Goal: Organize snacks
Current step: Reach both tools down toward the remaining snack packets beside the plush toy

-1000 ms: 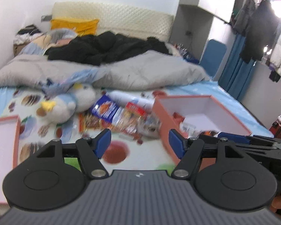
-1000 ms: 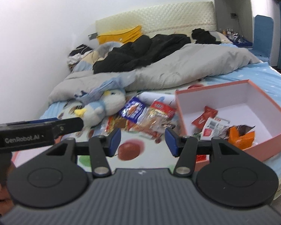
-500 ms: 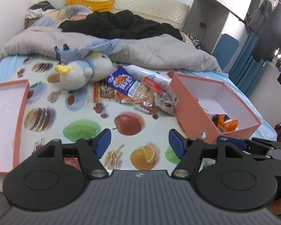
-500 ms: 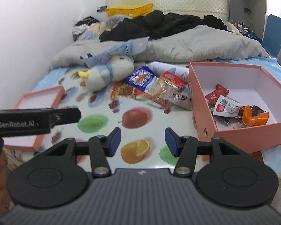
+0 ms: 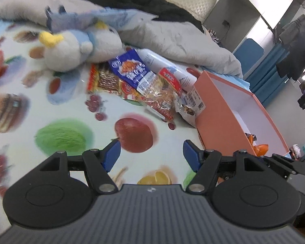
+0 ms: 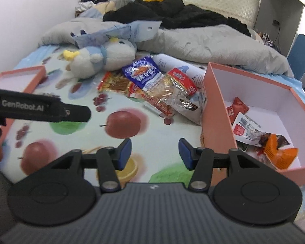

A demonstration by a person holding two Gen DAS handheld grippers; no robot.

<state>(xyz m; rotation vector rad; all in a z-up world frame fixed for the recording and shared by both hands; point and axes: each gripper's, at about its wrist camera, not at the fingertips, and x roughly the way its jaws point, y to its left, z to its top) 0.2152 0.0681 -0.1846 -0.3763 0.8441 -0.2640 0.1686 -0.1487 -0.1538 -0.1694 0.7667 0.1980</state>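
A heap of snack packets lies on the fruit-print sheet: a blue packet (image 5: 130,71) (image 6: 143,74), a red-and-clear biscuit pack (image 5: 162,93) (image 6: 168,89), a red chocolate-stick pack (image 5: 103,80) (image 6: 113,83) and a white tube (image 6: 177,66). An open pink box (image 6: 217,109) (image 5: 215,120) to the right holds a red packet (image 6: 236,108), a white packet and an orange packet (image 6: 278,152). My left gripper (image 5: 151,154) is open and empty, low over the sheet, short of the heap. My right gripper (image 6: 154,152) is open and empty beside the box's near left corner.
A plush penguin (image 6: 99,58) lies behind the heap on the left. The pink box lid (image 6: 16,77) lies at the left bed edge. A grey duvet (image 6: 203,40) and black clothes (image 6: 168,10) fill the back of the bed. The left gripper's arm (image 6: 40,109) crosses the right wrist view.
Both grippers have moved forward and down toward the snack heap and the box. Both jaws stay open and empty. Nothing on the bed has moved.
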